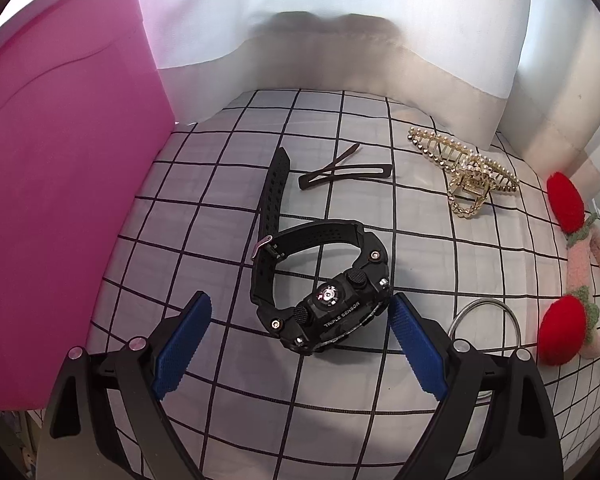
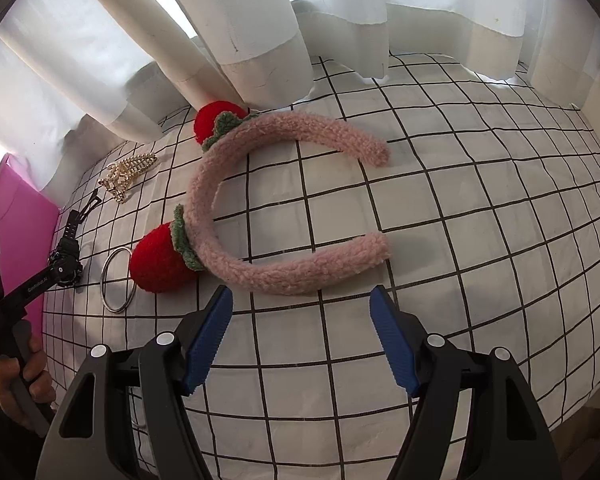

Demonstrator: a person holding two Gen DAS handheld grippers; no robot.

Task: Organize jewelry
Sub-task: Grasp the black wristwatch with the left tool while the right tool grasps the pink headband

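Note:
A black digital watch [image 1: 320, 304] lies on the checked cloth, its case between my left gripper's [image 1: 300, 316] open blue fingertips, which do not touch it. Behind it lie a dark hair clip [image 1: 344, 172] and a gold pearl claw clip [image 1: 464, 172]. A silver bangle [image 1: 484, 320] lies at the right. My right gripper [image 2: 300, 308] is open and empty, just in front of a pink fluffy headband [image 2: 268, 200] with two red strawberries. The watch [image 2: 66, 256], the bangle [image 2: 118, 280] and the claw clip [image 2: 128, 174] show at its left.
A pink box [image 1: 60, 200] stands at the left of the watch, its wall close to the left finger. White curtains [image 2: 260, 20] hang along the far edge of the checked cloth [image 2: 460, 240]. The left gripper's handle and the hand holding it [image 2: 16, 360] show at the left.

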